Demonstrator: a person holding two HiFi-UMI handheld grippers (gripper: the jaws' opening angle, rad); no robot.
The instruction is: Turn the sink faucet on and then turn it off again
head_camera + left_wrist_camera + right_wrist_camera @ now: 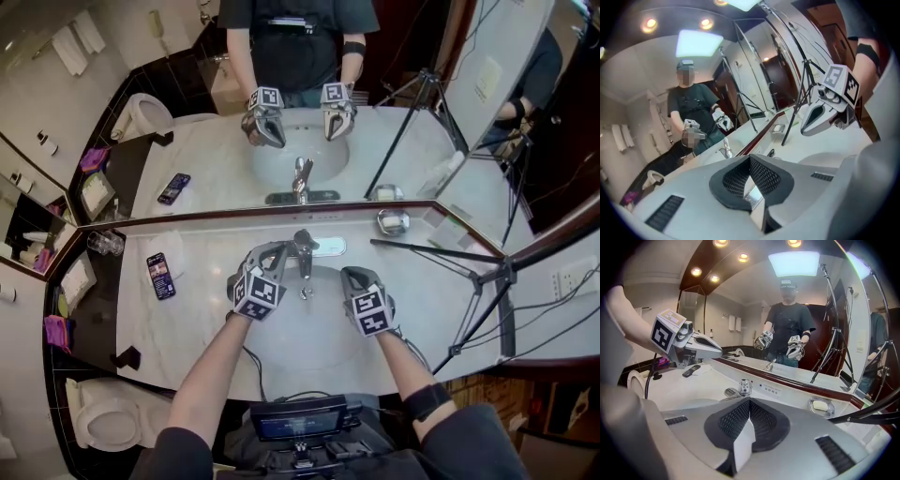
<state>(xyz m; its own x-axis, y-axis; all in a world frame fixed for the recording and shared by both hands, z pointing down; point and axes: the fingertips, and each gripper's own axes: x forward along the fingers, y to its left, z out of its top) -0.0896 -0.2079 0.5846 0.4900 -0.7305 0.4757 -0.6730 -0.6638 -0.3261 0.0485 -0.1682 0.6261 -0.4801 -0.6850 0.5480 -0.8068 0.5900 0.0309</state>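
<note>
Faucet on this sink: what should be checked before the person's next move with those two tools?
1. Is the left tool shut with nothing held? ok.
2. Is the right tool shut with nothing held? ok.
3. Is the faucet just ahead of both tools? ok.
4. Is the water stopped? cannot tell; no stream shows in the head view.
5. Is the phone lying well apart from the basin, to its left? ok.

Phone [160,276] screen — too small to read; sink basin [314,330] partly under left hand-held gripper [277,253]
</note>
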